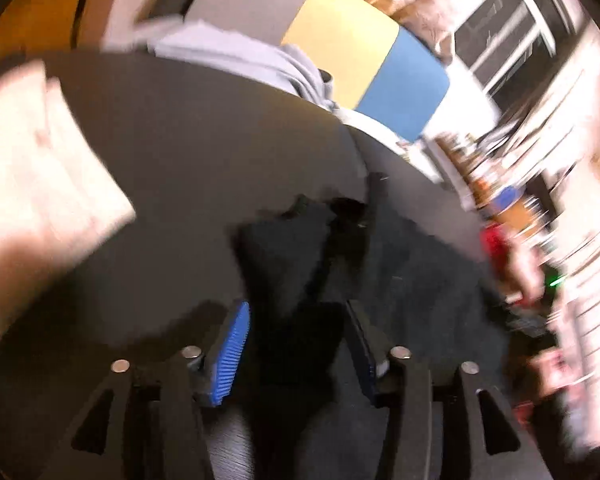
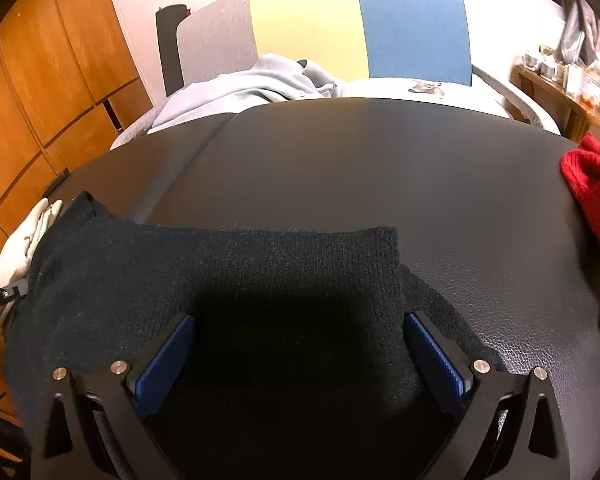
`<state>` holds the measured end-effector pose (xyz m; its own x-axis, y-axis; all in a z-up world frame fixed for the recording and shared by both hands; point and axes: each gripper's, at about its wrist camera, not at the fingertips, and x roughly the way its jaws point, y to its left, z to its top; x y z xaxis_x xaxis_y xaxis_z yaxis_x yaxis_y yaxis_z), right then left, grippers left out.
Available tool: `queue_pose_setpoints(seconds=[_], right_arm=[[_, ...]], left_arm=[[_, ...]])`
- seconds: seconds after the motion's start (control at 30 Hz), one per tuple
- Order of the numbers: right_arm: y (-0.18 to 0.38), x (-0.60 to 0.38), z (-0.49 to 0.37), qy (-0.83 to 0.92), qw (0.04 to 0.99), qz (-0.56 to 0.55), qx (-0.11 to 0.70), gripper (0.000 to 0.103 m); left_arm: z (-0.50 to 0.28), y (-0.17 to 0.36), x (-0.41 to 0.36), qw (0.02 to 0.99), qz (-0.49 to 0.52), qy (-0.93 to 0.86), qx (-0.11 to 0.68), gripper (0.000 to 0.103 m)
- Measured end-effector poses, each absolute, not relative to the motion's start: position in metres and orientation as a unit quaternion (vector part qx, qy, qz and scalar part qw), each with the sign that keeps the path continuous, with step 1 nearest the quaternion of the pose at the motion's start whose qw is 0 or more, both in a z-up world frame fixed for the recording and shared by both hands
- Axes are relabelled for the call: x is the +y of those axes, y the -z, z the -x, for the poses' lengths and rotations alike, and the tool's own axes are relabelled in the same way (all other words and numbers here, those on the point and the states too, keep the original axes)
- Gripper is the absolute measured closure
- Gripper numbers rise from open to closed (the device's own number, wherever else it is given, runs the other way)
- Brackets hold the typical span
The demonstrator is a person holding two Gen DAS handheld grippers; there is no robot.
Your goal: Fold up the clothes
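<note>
Sweater (image 2: pixel 228 276), black knit, lies spread on the dark table (image 2: pixel 360 160) right under and ahead of the right gripper (image 2: pixel 300 356), whose blue pads stand wide apart with the cloth passing between them, so nothing is pinched there, which looks like lining up on an edge. Over in the blurred left view, the left gripper (image 1: pixel 296 348) is spread too, dark fabric bunched between and beyond its fingers, and I judge it is hovering for a grab or just letting go.
</note>
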<state>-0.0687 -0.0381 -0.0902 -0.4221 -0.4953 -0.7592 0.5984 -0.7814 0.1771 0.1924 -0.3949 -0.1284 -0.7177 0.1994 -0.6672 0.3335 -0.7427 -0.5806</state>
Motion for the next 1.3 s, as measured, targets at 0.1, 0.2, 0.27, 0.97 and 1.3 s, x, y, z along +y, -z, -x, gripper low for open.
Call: queue_pose_setpoints(seconds=[0.1, 0.2, 0.27, 0.97, 1.3], right_arm=[[0.089, -0.039, 0.069, 0.841, 0.325, -0.427, 0.061, 0.0], [0.088, -0.039, 0.069, 0.842, 0.325, -0.426, 0.061, 0.0], [0.088, -0.039, 0.067, 0.842, 0.325, -0.426, 0.061, 0.0], [0.061, -0.018, 0.065, 0.771, 0.447, -0.451, 0.044, 0.0], [0.026, -0.038, 0.02, 0.677, 0.562, -0.444, 0.172, 0.0]], left_arm=[[-0.192, 0.138, -0.401, 0.019, -0.377, 0.843, 0.384, 0.038], [-0.184, 0.139, -0.399, 0.009, -0.38, 0.847, 0.372, 0.038], [-0.177, 0.138, -0.396, 0.008, -0.385, 0.849, 0.361, 0.038], [-0.127, 0.115, -0.429, 0.04, -0.384, 0.849, 0.361, 0.089], [-0.132, 0.1, -0.439, 0.052, -0.406, 0.852, 0.327, 0.089]])
